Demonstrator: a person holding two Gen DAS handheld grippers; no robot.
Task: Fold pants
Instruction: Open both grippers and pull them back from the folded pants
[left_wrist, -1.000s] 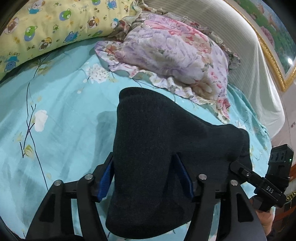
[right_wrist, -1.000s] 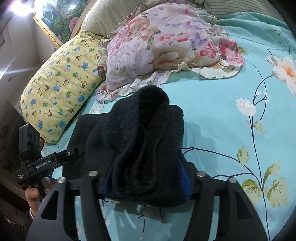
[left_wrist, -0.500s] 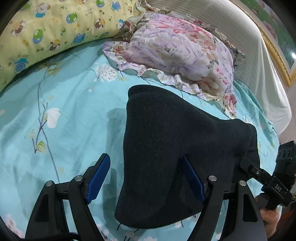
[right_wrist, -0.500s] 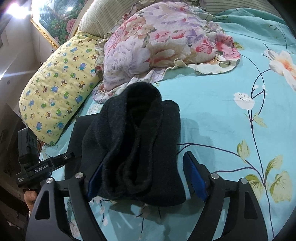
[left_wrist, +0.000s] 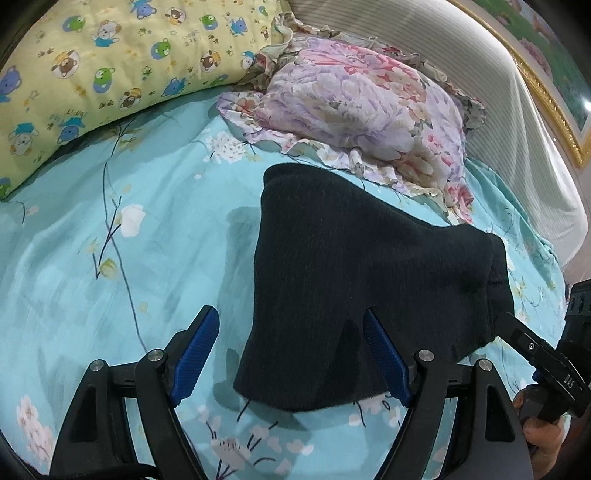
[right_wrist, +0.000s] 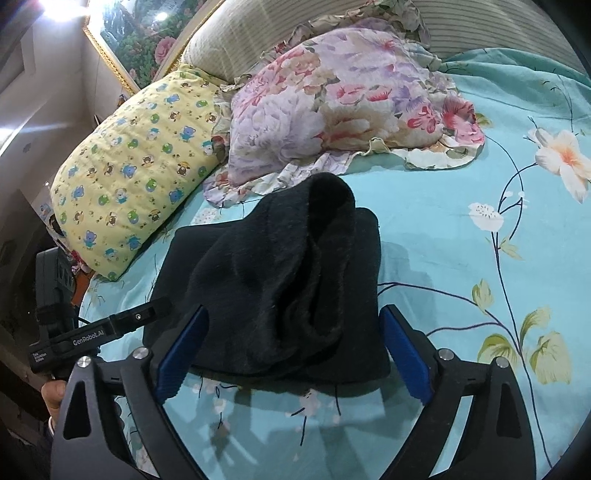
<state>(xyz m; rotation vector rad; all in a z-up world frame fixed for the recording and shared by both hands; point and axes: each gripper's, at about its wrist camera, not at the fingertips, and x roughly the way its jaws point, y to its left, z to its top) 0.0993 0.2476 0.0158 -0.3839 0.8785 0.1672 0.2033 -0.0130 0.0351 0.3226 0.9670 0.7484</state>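
Observation:
The black pants (left_wrist: 354, 280) lie folded into a thick bundle on the turquoise floral bedsheet (left_wrist: 110, 258); they also show in the right wrist view (right_wrist: 288, 295), fuzzy lining showing at the near end. My left gripper (left_wrist: 290, 354) is open, its blue pads either side of the bundle's near-left corner, holding nothing. My right gripper (right_wrist: 293, 354) is open, its pads spread wider than the bundle's near edge, holding nothing. Each gripper shows at the edge of the other's view.
A purple-pink floral pillow (left_wrist: 369, 107) lies just beyond the pants, and a yellow cartoon-print pillow (left_wrist: 92, 74) is at the far left. A striped cream headboard (left_wrist: 480, 110) stands behind. The bed's edge is on the side nearest my grippers.
Both grippers were shut on the pants a second ago; both have opened and pulled back a little. The bundle now rests on the sheet.

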